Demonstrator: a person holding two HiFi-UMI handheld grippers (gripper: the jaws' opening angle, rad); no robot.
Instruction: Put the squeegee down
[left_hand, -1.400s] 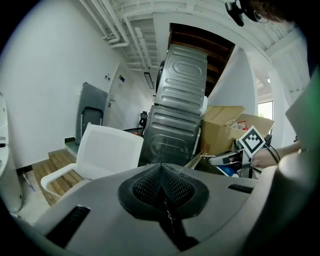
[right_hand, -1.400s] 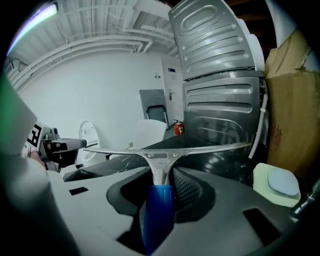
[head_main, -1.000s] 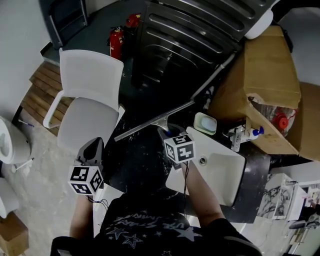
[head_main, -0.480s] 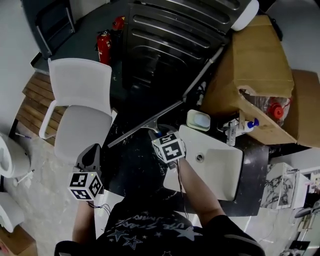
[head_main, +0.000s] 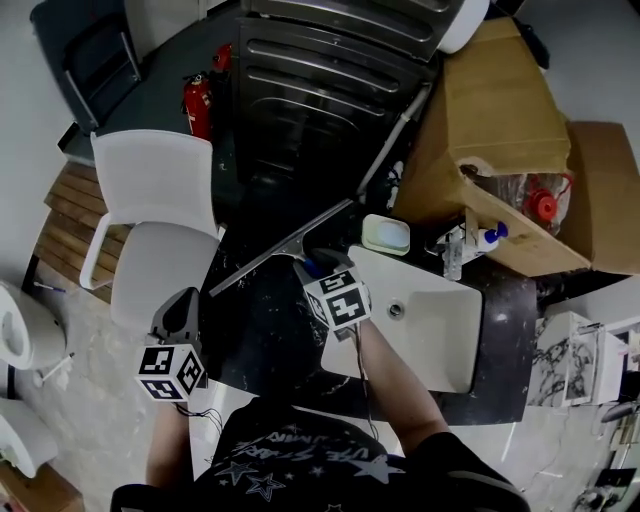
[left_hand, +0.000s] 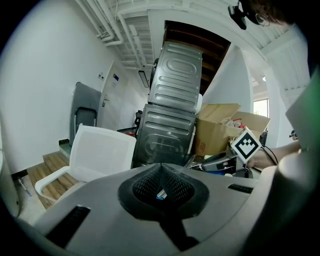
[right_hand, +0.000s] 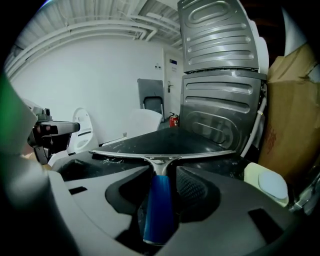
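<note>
Only one squeegee (right_hand: 159, 197), clamped in right gripper (head_main: 314, 270); left gripper (head_main: 181, 308) closed, empty.

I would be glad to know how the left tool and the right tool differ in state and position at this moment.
The right tool is shut on the squeegee, gripping its blue handle; the left tool has its jaws together and holds nothing. The right tool is over the dark counter; the left tool hangs off to the counter's left, near the white chair. Both point towards the grey appliance.
</note>
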